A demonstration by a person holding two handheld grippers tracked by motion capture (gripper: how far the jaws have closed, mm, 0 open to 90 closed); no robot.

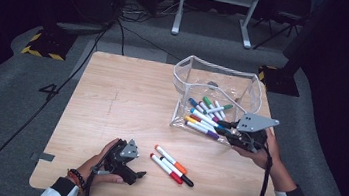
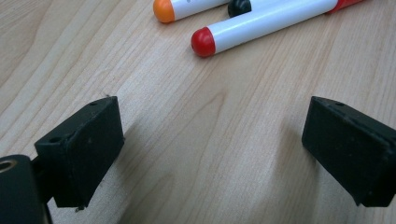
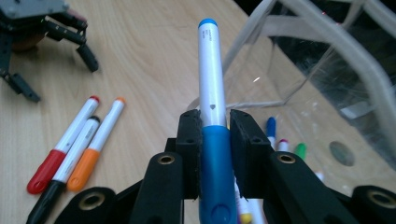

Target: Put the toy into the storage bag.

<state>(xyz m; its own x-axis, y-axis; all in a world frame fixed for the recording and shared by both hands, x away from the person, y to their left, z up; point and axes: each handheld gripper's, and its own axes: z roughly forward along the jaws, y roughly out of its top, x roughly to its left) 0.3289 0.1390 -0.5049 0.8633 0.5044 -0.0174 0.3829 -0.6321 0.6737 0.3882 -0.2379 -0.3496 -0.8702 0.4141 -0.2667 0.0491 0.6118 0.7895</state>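
Observation:
My right gripper is shut on a blue marker, which sticks straight out past the jaws, blue tip forward. In the high view this gripper hangs at the front edge of a clear plastic pouch, and the blue marker points left over several markers lying inside. Red, black and orange markers lie side by side on the wooden table. Just left of them my left gripper rests open. Between its wide jaws is bare wood, with the red-capped marker ahead.
The pouch stands open at the table's back right, its clear wall close beside the held marker. A cable trails from the right gripper over the front edge. Grey floor, dark stands and cables surround the table.

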